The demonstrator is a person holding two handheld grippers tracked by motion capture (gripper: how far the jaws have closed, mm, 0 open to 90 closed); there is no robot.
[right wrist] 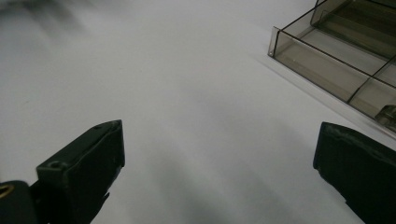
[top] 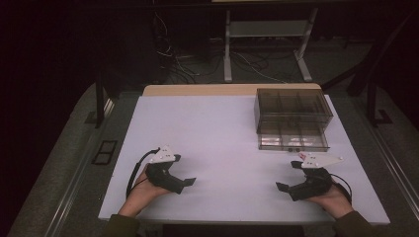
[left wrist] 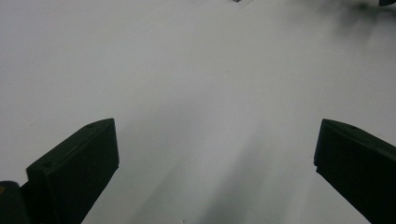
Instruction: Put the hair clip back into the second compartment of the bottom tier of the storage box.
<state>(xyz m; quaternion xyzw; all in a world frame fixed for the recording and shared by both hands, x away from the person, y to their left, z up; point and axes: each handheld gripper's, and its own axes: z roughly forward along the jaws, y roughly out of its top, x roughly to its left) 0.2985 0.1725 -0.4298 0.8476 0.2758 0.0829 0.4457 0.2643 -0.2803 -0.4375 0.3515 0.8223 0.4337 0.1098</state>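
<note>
Two grippers, left (top: 185, 183) and right (top: 284, 187), rest with fingers spread near the white table's (top: 207, 138) front edge, while the smoky transparent plastic drawer box (top: 292, 118) at its far right corner looks light, rigid and slippery, best pinched by the drawer's front lip.

White table (top: 207, 143) on grey floor (top: 59, 163); cables (top: 173, 59) tangled beyond it.

Lab: white test table (top: 222, 148), loose floor cables (top: 173, 59), dark surrounds

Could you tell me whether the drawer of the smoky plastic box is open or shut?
Open: the drawer sticks out in front of the box, toward the person.
</note>
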